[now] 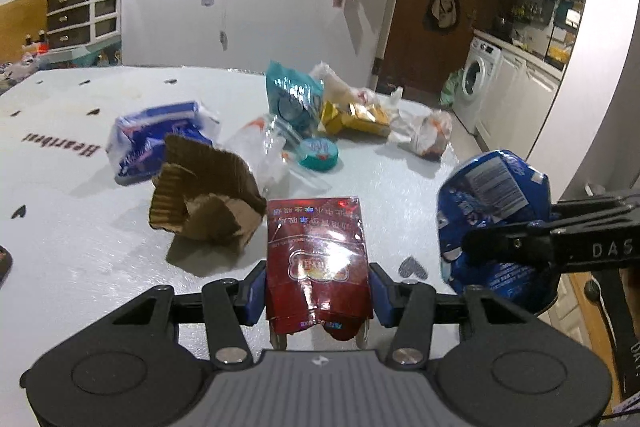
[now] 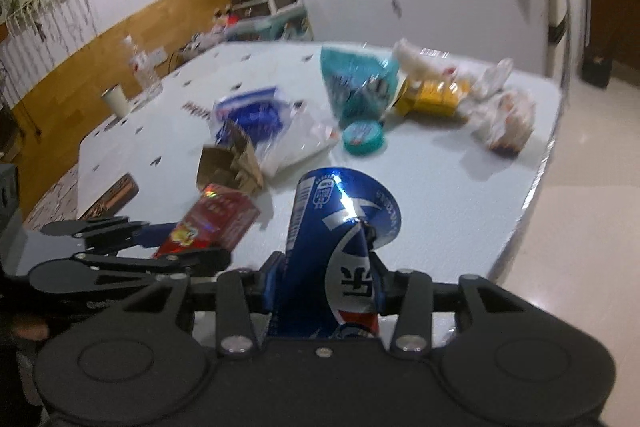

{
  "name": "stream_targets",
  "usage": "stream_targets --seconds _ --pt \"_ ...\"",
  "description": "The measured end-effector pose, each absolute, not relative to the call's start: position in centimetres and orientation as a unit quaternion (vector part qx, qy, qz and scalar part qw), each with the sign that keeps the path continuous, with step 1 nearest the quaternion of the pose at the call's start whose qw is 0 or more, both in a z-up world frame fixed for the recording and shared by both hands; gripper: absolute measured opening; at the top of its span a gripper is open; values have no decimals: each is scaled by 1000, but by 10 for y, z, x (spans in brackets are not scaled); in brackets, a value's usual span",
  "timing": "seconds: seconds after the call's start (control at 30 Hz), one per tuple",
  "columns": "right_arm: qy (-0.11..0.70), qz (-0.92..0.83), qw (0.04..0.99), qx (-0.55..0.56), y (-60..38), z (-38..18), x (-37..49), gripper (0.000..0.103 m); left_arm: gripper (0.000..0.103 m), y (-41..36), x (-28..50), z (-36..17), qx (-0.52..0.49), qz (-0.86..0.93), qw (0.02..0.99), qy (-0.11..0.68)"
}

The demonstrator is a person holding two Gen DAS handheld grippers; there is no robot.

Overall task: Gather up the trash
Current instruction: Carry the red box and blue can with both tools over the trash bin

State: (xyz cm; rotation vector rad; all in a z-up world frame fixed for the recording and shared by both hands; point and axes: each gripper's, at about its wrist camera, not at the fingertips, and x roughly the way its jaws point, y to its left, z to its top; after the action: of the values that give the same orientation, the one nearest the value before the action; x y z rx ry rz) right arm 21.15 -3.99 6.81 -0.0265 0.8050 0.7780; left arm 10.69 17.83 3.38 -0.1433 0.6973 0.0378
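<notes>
My left gripper (image 1: pixel 318 287) is shut on a crumpled red cigarette pack (image 1: pixel 316 247), held above the white table (image 1: pixel 80 167). In the right wrist view the same red pack (image 2: pixel 212 223) shows at the left, clamped in the left gripper. My right gripper (image 2: pixel 324 287) is shut on a crushed blue soda can (image 2: pixel 332 239), lifted off the table; the can (image 1: pixel 492 211) appears at the right of the left wrist view. Torn brown cardboard (image 1: pixel 204 195) lies just beyond the red pack.
More litter lies farther back: a blue-white wrapper (image 1: pixel 156 139), a teal bag (image 1: pixel 294 95), a teal round lid (image 1: pixel 320 155), yellow packaging (image 1: pixel 360 119), clear plastic bags (image 1: pixel 428 131). A paper cup (image 2: pixel 116 101) stands at the far left. The table edge (image 2: pixel 536 183) drops to the floor on the right.
</notes>
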Motion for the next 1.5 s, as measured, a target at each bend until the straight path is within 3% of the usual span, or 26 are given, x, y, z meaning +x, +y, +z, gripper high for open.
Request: stream_targets --seconds 0.37,0.83,1.5 --pt "307 295 905 -30 -90 90 173 44 52 131 96 64 -45 0 948 314" --pt "296 199 934 6 -212 91 152 44 52 18 123 66 -10 -79 947 311" --pt "360 67 928 66 -362 3 193 44 52 -146 238 -30 19 -173 895 410"
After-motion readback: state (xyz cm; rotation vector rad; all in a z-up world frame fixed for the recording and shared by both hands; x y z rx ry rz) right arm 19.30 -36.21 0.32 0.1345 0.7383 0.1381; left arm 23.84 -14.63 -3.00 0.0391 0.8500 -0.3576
